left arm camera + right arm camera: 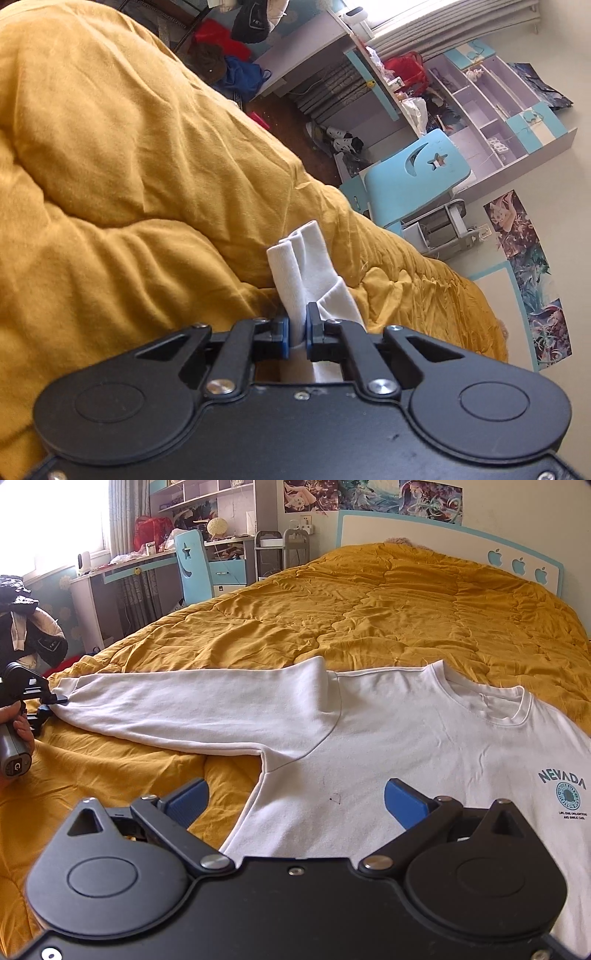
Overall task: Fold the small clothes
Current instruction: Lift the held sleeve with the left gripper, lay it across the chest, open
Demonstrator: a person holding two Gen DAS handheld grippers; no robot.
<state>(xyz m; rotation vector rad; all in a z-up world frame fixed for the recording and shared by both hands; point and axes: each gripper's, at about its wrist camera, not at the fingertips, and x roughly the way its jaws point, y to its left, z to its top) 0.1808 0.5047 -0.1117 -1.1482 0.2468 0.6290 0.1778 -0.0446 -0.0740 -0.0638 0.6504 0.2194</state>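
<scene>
- Black housing of the left gripper [300, 334] fills the bottom of the left wrist view, its linkage arms drawn in toward the middle.
- Its blue pads [283, 334] are together, clamped on a bunched white cuff [295, 269], which stands up crumpled beyond the tips.
- More white cloth shows under the gripper, through the gap behind the pads.
- Under and around the cuff lies a wrinkled mustard quilt [110, 147], running to the bed's far edge.
- Past that edge stand a blue chair [410, 177] with moon and star cut-outs, a desk with shelves [491, 99], and posters on the wall.
- Clothes and bags are heaped on the floor toward the top of the view.

- Black body of the right gripper [295, 801] sits along the bottom of the right wrist view, its blue fingers [406, 805] spread wide apart with nothing pinched between them.
- Between and beneath them lies the body of a white sweatshirt [369, 757], flat on the quilt [369, 602] near the bed's near edge; whether the fingers touch it I cannot tell.
- A teal "NEVADA" print [563, 792] with a round emblem sits at the shirt's right side.
- One sleeve [184, 709] stretches straight out toward the bed's left edge.
- At that edge the other gripper [55, 699] pinches the sleeve end, held by a person's hand [14, 720].
- A headboard [517, 565] with three apple shapes closes the bed's far end.
</scene>
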